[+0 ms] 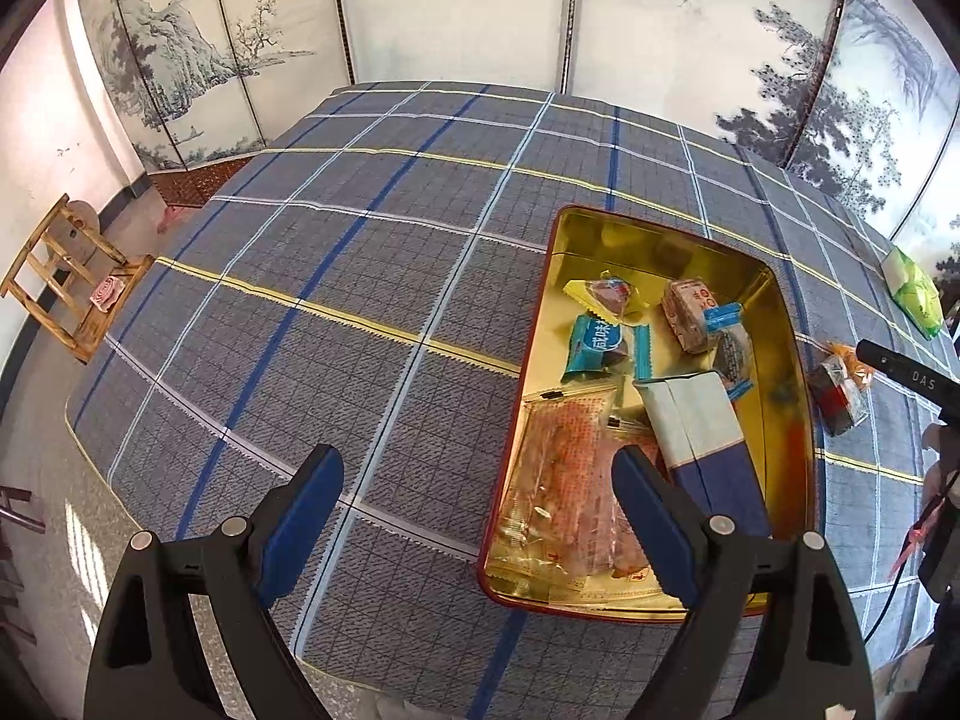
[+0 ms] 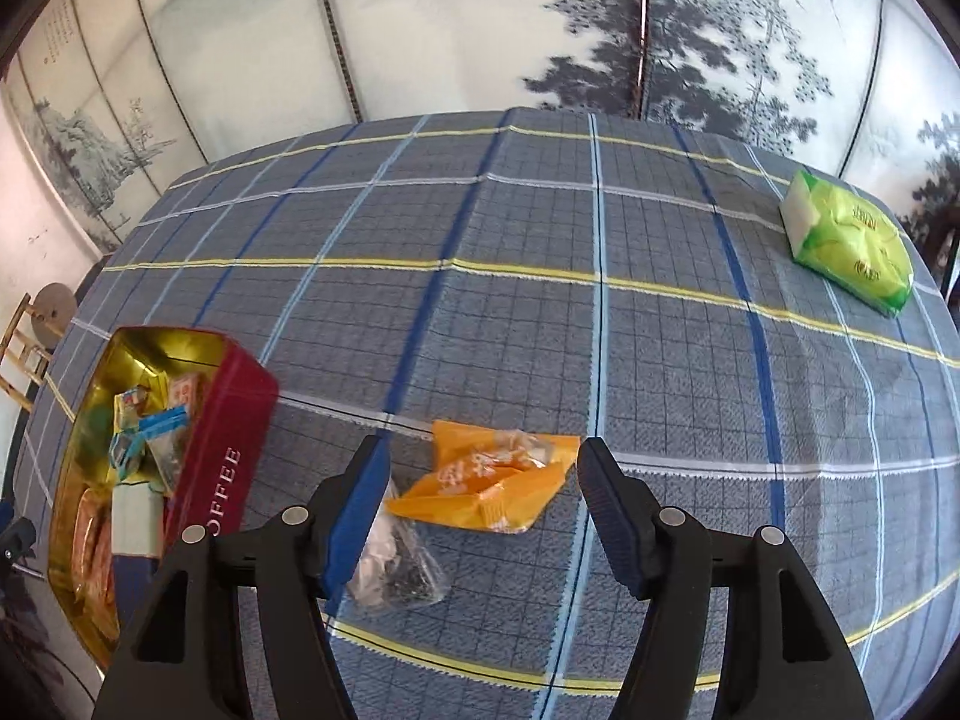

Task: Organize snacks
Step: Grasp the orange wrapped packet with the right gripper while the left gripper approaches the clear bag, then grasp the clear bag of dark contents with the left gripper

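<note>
A red tin (image 1: 804, 420) with a gold inside lies on the checked tablecloth and holds several wrapped snacks, among them a blue-and-white box (image 1: 696, 426) and a large orange packet (image 1: 564, 480). My left gripper (image 1: 480, 516) is open and empty above the tin's near left corner. In the right wrist view the tin (image 2: 228, 420) is at the left. An orange snack packet (image 2: 492, 480) lies between the open fingers of my right gripper (image 2: 480, 498). A clear-wrapped dark snack (image 2: 396, 570) lies by its left finger (image 2: 354, 510).
A green tissue pack (image 2: 846, 240) lies at the table's far right. The orange and dark snacks also show right of the tin in the left wrist view (image 1: 840, 384). Painted folding screens stand behind the table. A wooden stool (image 1: 66, 276) stands on the floor at left.
</note>
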The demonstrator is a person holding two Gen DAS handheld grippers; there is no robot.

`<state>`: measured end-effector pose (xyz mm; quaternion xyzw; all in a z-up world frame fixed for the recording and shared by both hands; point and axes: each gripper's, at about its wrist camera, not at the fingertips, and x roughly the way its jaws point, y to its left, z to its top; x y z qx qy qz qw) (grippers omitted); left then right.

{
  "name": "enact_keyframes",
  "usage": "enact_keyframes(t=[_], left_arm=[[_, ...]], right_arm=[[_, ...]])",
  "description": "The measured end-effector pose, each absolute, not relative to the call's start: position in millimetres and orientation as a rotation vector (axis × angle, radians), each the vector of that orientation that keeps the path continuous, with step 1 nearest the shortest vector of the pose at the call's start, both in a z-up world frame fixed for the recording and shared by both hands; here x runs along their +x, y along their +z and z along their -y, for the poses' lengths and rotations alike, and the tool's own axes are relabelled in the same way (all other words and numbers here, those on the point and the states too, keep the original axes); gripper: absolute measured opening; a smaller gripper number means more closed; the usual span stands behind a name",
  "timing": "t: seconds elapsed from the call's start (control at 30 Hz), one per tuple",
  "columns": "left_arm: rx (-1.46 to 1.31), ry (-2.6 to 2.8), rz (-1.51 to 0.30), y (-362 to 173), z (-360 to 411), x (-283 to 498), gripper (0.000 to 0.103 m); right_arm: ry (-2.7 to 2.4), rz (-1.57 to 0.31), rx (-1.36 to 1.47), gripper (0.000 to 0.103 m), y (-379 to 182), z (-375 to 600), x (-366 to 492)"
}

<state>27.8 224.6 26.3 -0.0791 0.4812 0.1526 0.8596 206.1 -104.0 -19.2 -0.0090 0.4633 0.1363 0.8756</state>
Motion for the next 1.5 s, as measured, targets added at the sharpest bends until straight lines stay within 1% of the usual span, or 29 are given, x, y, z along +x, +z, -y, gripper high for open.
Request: enact_keyframes(t=[0.23, 0.47, 0.57, 0.63, 0.8, 0.9, 0.97, 1.23, 1.5], left_arm=[[-0.133, 0.301, -1.02, 29.0, -206.3, 36.7, 0.089], [-0.107, 0.273, -1.016, 35.3, -185.4, 45.9, 0.089], [-0.093, 0.25, -1.015, 38.0, -173.1, 52.9, 0.089], [-0.082, 0.231, -1.016, 39.0, -162.5, 58.8, 0.089], [-0.049, 0.177, -1.011, 41.6, -131.7, 72.9, 0.089], [-0.022, 0.132, -1.008, 42.4, -107.7, 83.2, 0.089], [-0.011, 0.099, -1.007, 42.5, -92.1, 90.2, 0.089], [0.018, -0.038, -1.016, 37.3, -32.2, 119.2, 0.089], [-0.133, -0.069, -1.101, 14.1, -9.5, 157.0, 0.089]], right_arm=[[0.277, -0.979, 0.027, 0.067, -37.9, 100.9, 216.2], [0.267, -0.975, -0.032, 0.067, -49.3, 100.5, 220.6], [0.286, -0.936, -0.048, 0.064, -50.5, 108.0, 214.8], [0.295, -0.914, -0.061, 0.061, -51.2, 113.1, 212.7], [0.322, -0.873, -0.084, 0.06, -53.3, 123.0, 204.5], [0.316, -0.844, -0.108, 0.058, -53.9, 131.4, 197.8], [0.306, -0.832, -0.107, 0.056, -53.1, 140.6, 193.2], [0.208, -0.832, -0.062, 0.055, -54.8, 209.5, 188.8], [0.11, -0.825, -0.024, 0.056, -57.2, 267.4, 187.7]])
